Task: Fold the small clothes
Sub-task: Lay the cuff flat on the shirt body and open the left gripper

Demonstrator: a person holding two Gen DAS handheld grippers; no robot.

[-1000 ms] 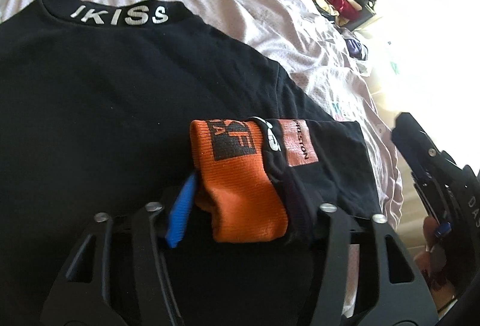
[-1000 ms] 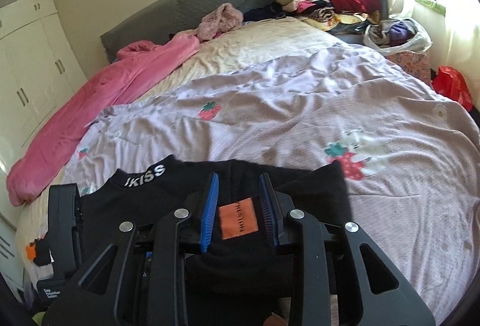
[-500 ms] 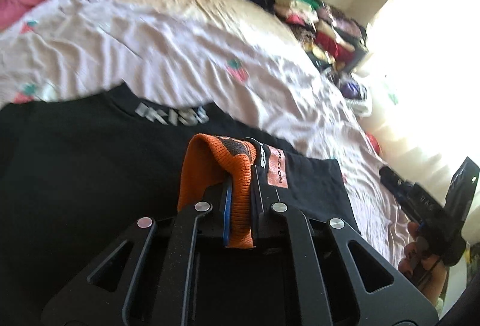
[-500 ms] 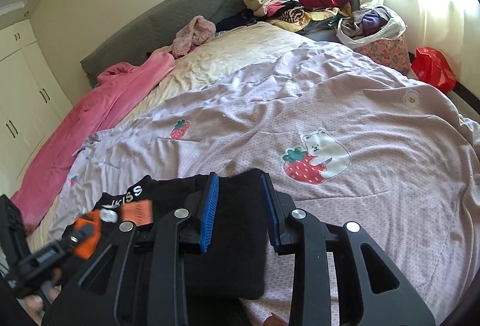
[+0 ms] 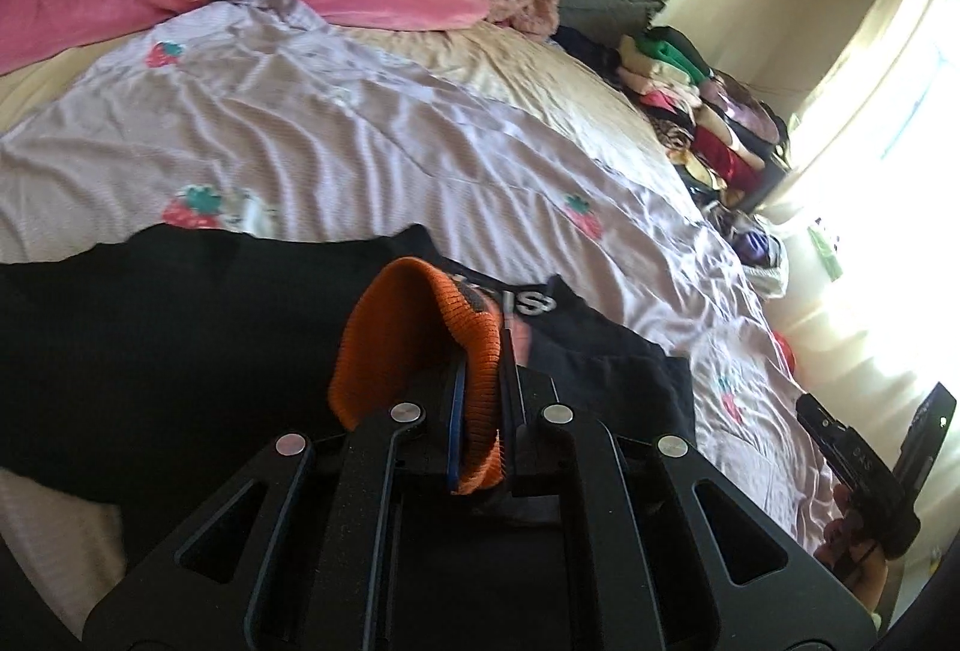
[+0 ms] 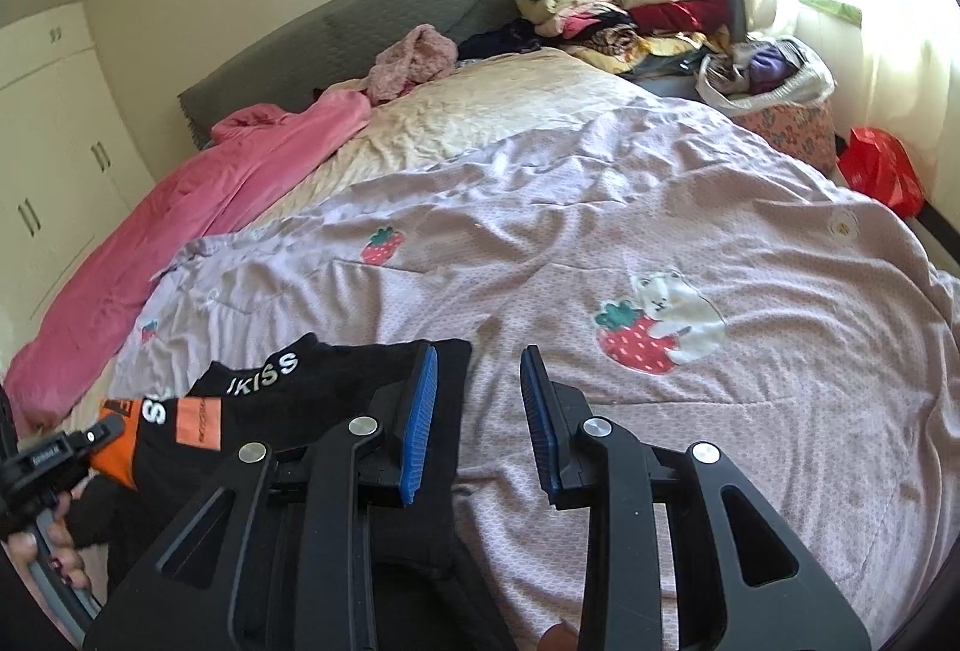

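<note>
My left gripper [image 5: 480, 411] is pinched tight on the orange cuff [image 5: 420, 339] of the black top [image 5: 150, 363], lifting that sleeve off the rest of the garment, which lies spread on the lilac strawberry-print bedspread [image 5: 360, 141] at the near edge of the bed. My right gripper [image 6: 477, 411] stands partly parted with nothing between its blue pads [image 6: 420, 405]; the left pad sits over the top's black edge, the right over bare bedspread. Beside the far corner of the bed, a floral-sided basket [image 6: 786, 123] holds a pale bag stuffed with purple and other clothing. A red bag [image 6: 879, 168] sits just beside it.
</note>
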